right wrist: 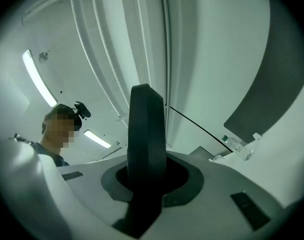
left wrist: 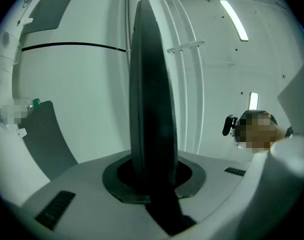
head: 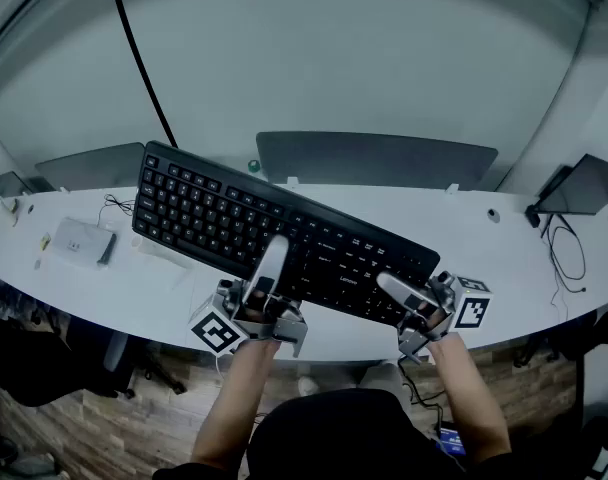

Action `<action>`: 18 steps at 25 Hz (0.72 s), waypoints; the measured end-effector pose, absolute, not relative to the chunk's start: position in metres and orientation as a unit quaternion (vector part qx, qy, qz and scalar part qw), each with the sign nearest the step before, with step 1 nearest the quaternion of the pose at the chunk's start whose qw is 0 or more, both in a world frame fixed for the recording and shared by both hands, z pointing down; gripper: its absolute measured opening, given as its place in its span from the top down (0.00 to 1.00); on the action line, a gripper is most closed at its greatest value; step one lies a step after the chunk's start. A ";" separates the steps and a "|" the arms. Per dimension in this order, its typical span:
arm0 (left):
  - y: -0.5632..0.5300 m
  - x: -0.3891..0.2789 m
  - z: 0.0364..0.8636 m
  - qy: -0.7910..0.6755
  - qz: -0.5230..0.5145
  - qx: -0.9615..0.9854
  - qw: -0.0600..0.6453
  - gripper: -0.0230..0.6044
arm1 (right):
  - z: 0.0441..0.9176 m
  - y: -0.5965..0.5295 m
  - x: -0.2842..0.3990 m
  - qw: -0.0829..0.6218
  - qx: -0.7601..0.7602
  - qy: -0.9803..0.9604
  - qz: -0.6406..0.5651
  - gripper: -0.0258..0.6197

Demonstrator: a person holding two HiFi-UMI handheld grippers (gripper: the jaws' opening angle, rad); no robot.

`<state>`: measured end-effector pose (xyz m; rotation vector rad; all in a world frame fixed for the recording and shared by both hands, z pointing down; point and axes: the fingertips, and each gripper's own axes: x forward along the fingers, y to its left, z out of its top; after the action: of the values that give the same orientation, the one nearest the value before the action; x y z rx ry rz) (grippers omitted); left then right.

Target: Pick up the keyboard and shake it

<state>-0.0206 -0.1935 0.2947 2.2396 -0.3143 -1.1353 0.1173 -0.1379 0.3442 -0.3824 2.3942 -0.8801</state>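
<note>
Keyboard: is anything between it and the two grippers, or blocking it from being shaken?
Nothing visible does. The left gripper and the right gripper are each shut on the near edge of the keyboard, which is held tilted above the desk.

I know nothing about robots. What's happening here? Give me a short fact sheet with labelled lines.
Held object: keyboard, black
Position: raised above the white desk, slanted
Left grip: left claw shut on the keyboard's near edge
Right grip: right claw shut on the same edge, further right
Who holds the claws: a person, one claw in each hand
Also on the desk: small white box, at the left
</note>
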 end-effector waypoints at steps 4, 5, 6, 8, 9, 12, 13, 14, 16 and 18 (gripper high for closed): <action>-0.195 -0.020 0.299 -0.121 -0.424 0.845 0.304 0.82 | 0.346 -0.138 0.116 0.279 -0.145 0.890 -0.330 0.83; -0.195 -0.021 0.300 -0.122 -0.423 0.845 0.303 0.82 | 0.346 -0.138 0.116 0.279 -0.146 0.890 -0.330 0.83; -0.195 -0.021 0.300 -0.121 -0.424 0.845 0.303 0.82 | 0.346 -0.137 0.116 0.279 -0.147 0.890 -0.330 0.83; -0.194 -0.022 0.299 -0.117 -0.427 0.844 0.302 0.82 | 0.345 -0.137 0.115 0.278 -0.148 0.890 -0.329 0.83; -0.194 -0.022 0.299 -0.116 -0.428 0.844 0.303 0.82 | 0.345 -0.137 0.115 0.278 -0.149 0.890 -0.329 0.83; -0.195 -0.021 0.299 -0.116 -0.428 0.841 0.309 0.82 | 0.344 -0.137 0.116 0.280 -0.151 0.889 -0.329 0.83; -0.195 -0.021 0.300 -0.116 -0.429 0.839 0.314 0.82 | 0.344 -0.136 0.116 0.282 -0.150 0.889 -0.329 0.83; -0.195 -0.020 0.300 -0.115 -0.432 0.835 0.320 0.82 | 0.343 -0.136 0.116 0.283 -0.149 0.889 -0.328 0.82; -0.194 -0.021 0.299 -0.114 -0.436 0.831 0.326 0.82 | 0.343 -0.135 0.115 0.285 -0.145 0.890 -0.324 0.82; -0.194 -0.021 0.299 -0.113 -0.437 0.829 0.328 0.82 | 0.343 -0.133 0.115 0.287 -0.140 0.892 -0.321 0.82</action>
<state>-0.0209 -0.1938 0.2987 2.1712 -0.2966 -1.1452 0.1151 -0.1331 0.3427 -0.3747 2.3825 -0.8575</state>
